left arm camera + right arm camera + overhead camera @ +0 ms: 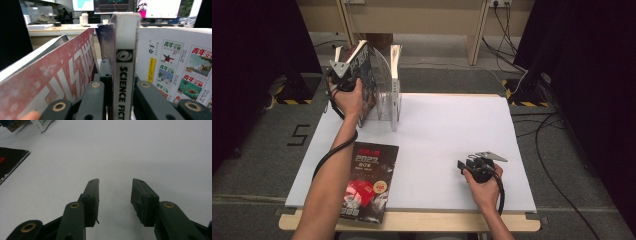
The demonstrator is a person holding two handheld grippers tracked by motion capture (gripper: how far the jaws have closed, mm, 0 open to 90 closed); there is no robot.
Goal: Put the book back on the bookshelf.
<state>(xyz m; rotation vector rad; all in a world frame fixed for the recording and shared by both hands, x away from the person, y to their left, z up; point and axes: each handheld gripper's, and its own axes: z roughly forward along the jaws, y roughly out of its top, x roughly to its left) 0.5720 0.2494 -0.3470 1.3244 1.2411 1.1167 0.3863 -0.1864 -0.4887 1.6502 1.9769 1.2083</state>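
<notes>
- In the high view, the left claw [346, 70] is at the upper left of the frame, raised at the far left corner of the white worktop [447, 135], with the person's left hand [347, 97] wrapped round its body
- The left claw is clamped on a magazine [362, 62] held upright by its spine, which leans a little among the clear rack [389, 95] dividers
- In the left gripper view, that magazine's white spine [124, 62] runs up the centre of the frame between the two black jaws, which press on it from both sides; the printed letters on the spine read "SCIENCE FICT"
- To the left of the spine in that view slants a red cover with large pale characters [50, 82]; to its right stands a white cover with small colour pictures [180, 67]
- In the high view, a second, dark magazine [369, 180] lies flat at the lower left of the worktop, its near edge overhanging the wooden front rim
- Another upright magazine [395, 65] stands in the rack just right of the held one
- The right claw [462, 165] sits at the lower right of the high view, resting low over the bare worktop in the right hand [484, 187], well apart from the rack
- In the right gripper view its jaws stand apart with only white worktop between them; a corner of the dark magazine [11, 162] shows at the left edge
</notes>
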